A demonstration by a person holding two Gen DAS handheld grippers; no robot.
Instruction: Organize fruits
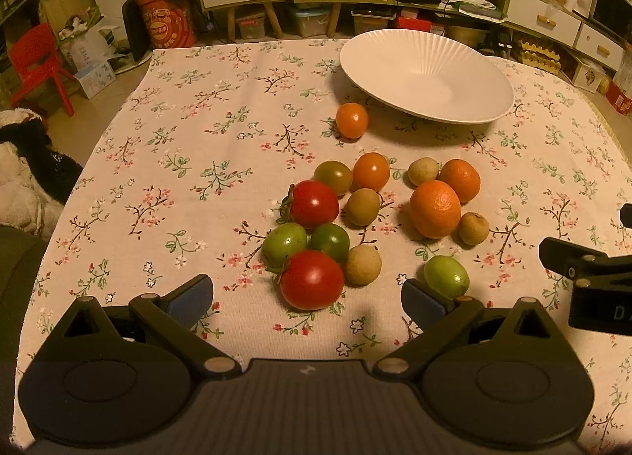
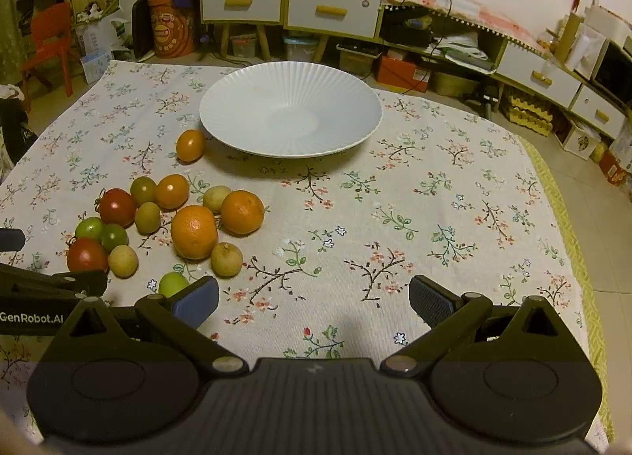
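A white ribbed plate [image 1: 426,75] [image 2: 290,115] sits empty at the far side of the floral tablecloth. Several fruits lie in a cluster before it: two oranges [image 1: 434,209] [image 2: 194,232], red tomatoes [image 1: 312,279] [image 2: 87,255], green tomatoes [image 1: 446,275] [image 2: 172,283], orange tomatoes [image 1: 351,120] [image 2: 190,145] and tan longans [image 1: 362,264] [image 2: 226,259]. My left gripper [image 1: 307,299] is open, just short of the nearest red tomato. My right gripper [image 2: 314,301] is open and empty over bare cloth, right of the cluster.
The table's edges drop to the floor on the left [image 1: 130,83] and right [image 2: 561,186]. A red chair [image 1: 37,59], cabinets with drawers [image 2: 331,10] and floor clutter stand beyond. The right gripper's body [image 1: 592,277] shows at the left view's right edge.
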